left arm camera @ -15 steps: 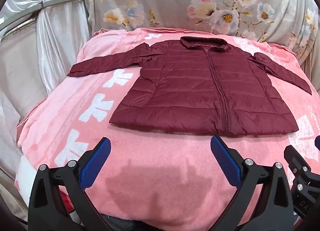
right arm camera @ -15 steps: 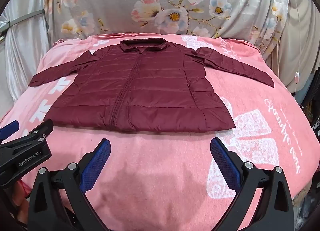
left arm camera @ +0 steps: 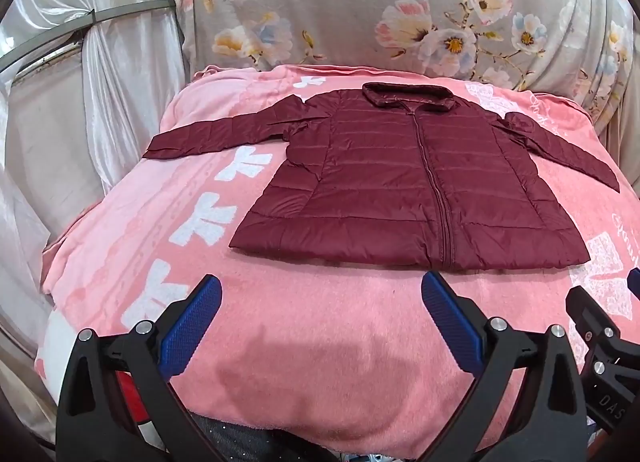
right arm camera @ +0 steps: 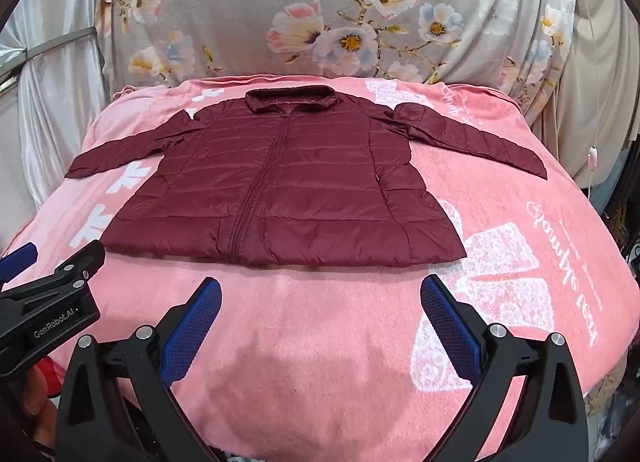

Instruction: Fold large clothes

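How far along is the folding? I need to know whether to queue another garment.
Done: the maroon jacket lies flat, zipped, both sleeves spread on the pink blanket. In hand: nothing; the left gripper and right gripper hover open short of the hem. Left: every fold, so sleeves in, then the body folded.

Left gripper (left arm camera: 320, 322) and right gripper (right arm camera: 320, 322) side by side, jaws wide, empty.
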### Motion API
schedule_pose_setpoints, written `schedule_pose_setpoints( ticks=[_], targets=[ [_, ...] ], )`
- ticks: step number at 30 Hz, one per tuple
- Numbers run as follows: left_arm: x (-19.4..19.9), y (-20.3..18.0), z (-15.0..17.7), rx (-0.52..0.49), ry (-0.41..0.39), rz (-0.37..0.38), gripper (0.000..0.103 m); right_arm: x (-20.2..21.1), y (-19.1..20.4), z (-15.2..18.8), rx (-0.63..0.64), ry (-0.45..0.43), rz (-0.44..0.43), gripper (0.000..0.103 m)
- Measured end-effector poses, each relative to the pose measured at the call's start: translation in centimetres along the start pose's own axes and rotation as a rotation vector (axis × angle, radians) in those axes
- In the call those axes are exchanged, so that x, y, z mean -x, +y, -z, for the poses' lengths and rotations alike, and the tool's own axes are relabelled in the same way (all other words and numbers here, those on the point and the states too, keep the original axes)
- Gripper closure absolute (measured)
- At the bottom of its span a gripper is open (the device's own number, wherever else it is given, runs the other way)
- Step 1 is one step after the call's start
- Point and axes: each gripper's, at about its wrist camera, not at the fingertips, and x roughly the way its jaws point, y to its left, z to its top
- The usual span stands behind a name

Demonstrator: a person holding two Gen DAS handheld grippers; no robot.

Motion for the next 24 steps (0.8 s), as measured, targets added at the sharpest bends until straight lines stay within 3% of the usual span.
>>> schedule_pose_setpoints(
  ticks=[24],
  targets=[
    [0.24,-0.49,0.53,-0.013,-0.003,0.002,0.005,0.25,-0.24,0.25,-0.005,-0.002,-0.003,0.005]
  ],
)
